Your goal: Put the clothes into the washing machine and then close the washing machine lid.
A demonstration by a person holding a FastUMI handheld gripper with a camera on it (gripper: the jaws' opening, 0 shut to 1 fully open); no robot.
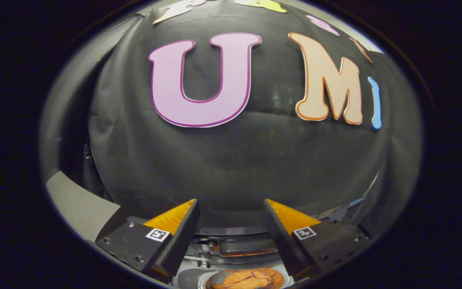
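Gripper (231,208) spread wide and empty above the washer.

The two fingers stand well apart with nothing between them; their inner faces are ribbed, wedge-shaped pads (183,233), and each finger block carries a small square marker. Below and between the fingers lies the washer (231,230), seen from above: a curved, glossy rim with a flat dark panel behind a round drum mouth. Inside that drum sits the clothes (247,279), a crumpled orange cloth with soft folds. Beyond the fingers hangs the wall (231,160), a matte black cloth with creases. A pale flat surface (78,204) shows off to the left.
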